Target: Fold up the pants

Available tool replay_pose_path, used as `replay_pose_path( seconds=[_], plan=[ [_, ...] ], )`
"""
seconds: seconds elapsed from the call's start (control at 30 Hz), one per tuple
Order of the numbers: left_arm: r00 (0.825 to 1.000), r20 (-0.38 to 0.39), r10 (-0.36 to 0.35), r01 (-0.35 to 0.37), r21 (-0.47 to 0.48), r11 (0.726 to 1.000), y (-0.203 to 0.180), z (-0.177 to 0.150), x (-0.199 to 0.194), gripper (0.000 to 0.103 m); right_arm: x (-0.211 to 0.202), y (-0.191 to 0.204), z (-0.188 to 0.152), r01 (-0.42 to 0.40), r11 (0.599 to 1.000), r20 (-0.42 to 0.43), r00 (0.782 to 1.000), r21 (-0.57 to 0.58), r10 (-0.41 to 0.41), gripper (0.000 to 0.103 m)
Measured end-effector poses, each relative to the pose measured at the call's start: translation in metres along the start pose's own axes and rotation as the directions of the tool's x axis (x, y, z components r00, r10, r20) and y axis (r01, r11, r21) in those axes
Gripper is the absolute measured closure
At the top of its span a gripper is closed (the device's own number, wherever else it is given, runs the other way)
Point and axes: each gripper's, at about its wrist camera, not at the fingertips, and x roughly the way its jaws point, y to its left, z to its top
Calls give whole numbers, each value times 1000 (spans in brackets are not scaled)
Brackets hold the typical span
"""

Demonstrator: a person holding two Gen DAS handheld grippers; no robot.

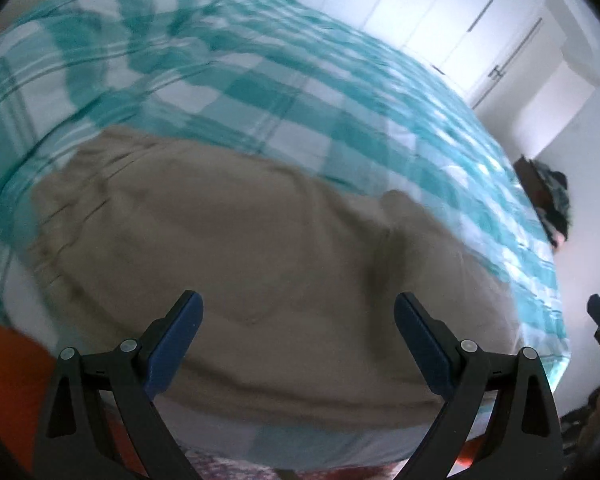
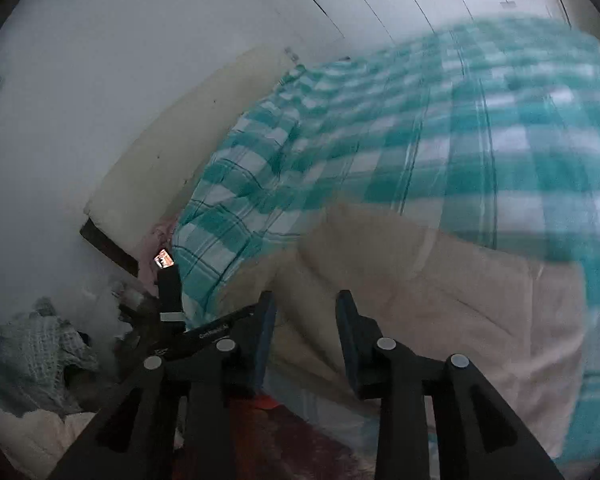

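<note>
Fingers of both grippers hanging over the pants w/ nothing between them — no grip on either side.

Left gripper (image 1: pixel 298 316) is standing wide open above the tan pants (image 1: pixel 252 240); right gripper (image 2: pixel 306 312) is showing a narrower gap, cloth visible through it but pads not pinching, as far as blur allows. Pants are lying spread on the checked teal-white bedspread (image 1: pixel 260 80), near the bed's front edge. Judging: light, soft, limp cloth, prob. not slippery on cotton; will sag and crease — best taking hold at hem or waistband corners, one per gripper, pinching both layers. Bed is giving underneath, so pads can be digging in slightly. White wardrobe doors (image 1: pixel 440 12) behind; clutter pile (image 2: pixel 40 344) by wall, off the bed.
</note>
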Motion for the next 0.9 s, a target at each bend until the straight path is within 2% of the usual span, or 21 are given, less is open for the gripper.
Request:
replay_pose_path(
  seconds=[0.07,0.13,0.2,0.27,0.33,0.37,0.43,0.47,0.53,0.57,0.6,0.63,0.67,0.7,0.77,0.83,0.9],
  plan=[
    [1000,-7,-2,2,-25,1000,5,-4,3,6,-4,-16,-9,90,996,25,996,-21,-90,71],
    [1000,1,-28,28,-29,999,0,-5,3,6,-16,-44,-17,229,973,64,972,-37,-227,71],
    [998,14,-53,53,24,998,-20,-4,2,6,-19,-76,-28,315,949,51,948,-12,-314,71],
    [996,8,-85,83,98,992,-49,-5,3,6,-5,-106,-53,338,941,-48,940,12,-337,71],
    [991,-42,-126,132,198,971,-90,-10,12,6,17,-131,-77,337,941,-168,929,24,-328,70],
    [988,-65,-138,149,236,960,-106,-12,17,6,24,-139,-90,343,939,-185,924,14,-334,70],
    [980,-118,-161,191,326,926,-145,-23,29,6,18,-138,-104,348,937,-104,932,-20,-348,70],
    [977,-141,-161,203,380,902,-165,-30,38,6,18,-139,-102,353,935,-111,929,-21,-354,71],
    [983,-158,-96,160,467,870,-187,-44,56,6,7,-134,-95,371,928,-92,924,-28,-372,71],
    [986,-162,-27,105,495,862,-190,-53,71,6,-1,-124,-96,392,919,-57,917,-45,-394,71],
    [985,-172,9,79,497,864,-188,-58,78,6,-11,-116,-95,421,904,6,907,-82,-422,71],
    [979,-199,45,58,481,875,-180,-63,89,6,-10,-107,-94,425,899,31,905,-102,-424,71],
    [976,-213,38,65,456,888,-171,-65,93,6,-11,-102,-94,423,898,44,906,-118,-421,71],
    [980,-199,21,71,442,894,-160,-66,89,6,-9,-106,-94,419,900,25,907,-121,-419,71],
    [982,-183,47,43,462,886,-157,-66,79,7,4,-127,-104,415,906,-81,903,-83,-421,70],
    [984,-178,23,57,433,899,-157,-59,68,6,4,-139,-108,377,926,-72,923,-16,-377,70],
    [987,-157,-30,92,401,911,-160,-44,59,6,2,-142,-104,360,933,-80,931,20,-357,70]
  ],
)
